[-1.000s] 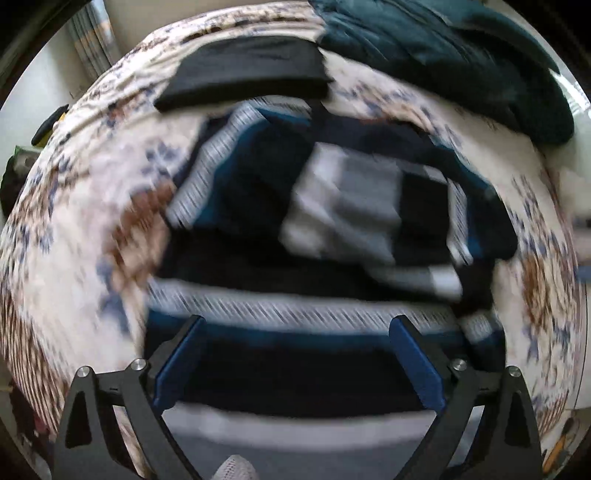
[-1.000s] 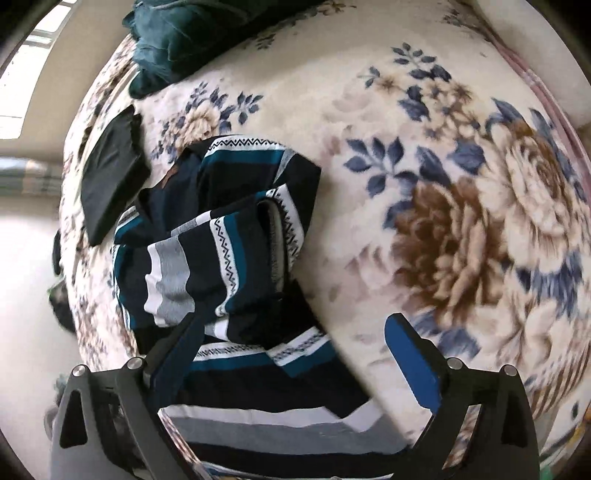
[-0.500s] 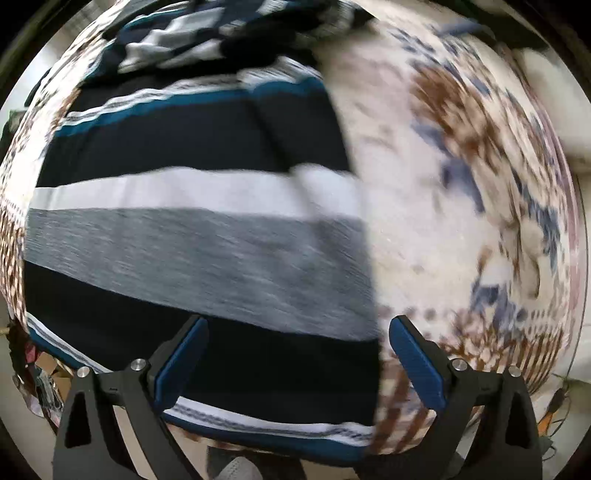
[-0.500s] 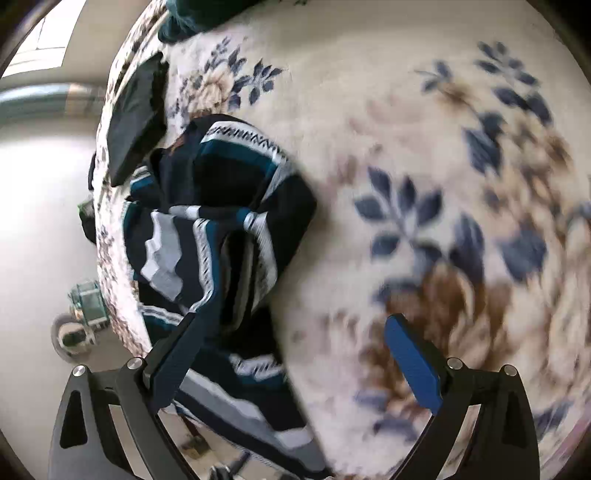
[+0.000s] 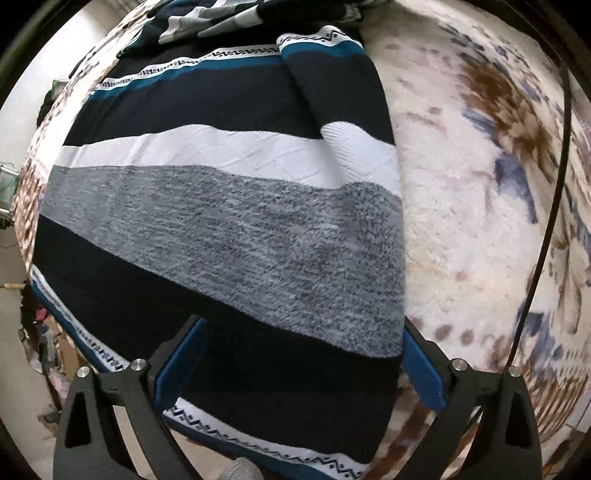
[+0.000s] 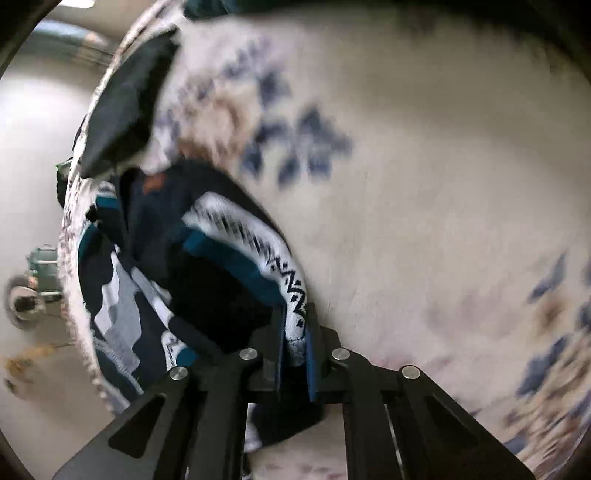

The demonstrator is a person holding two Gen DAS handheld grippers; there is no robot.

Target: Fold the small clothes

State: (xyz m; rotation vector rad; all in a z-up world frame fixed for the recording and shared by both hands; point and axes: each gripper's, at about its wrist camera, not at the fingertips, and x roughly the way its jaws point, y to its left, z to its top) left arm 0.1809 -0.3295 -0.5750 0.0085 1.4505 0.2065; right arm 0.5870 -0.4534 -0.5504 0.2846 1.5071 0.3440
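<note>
A striped sweater in navy, white, grey and teal bands lies on a floral blanket. In the left wrist view my left gripper is open, its blue fingers straddling the sweater's lower navy band near the hem. In the right wrist view my right gripper is shut on the sweater's patterned white and teal edge, with the rest of the sweater bunched to the left.
A folded black garment lies on the blanket beyond the sweater. A dark teal cloth is at the far top. The bed's edge and floor clutter are at left. A black cable crosses the right.
My right gripper has closed on the sweater's patterned edge; it was open before. My left gripper moved down close over the sweater's hem end and stays open.
</note>
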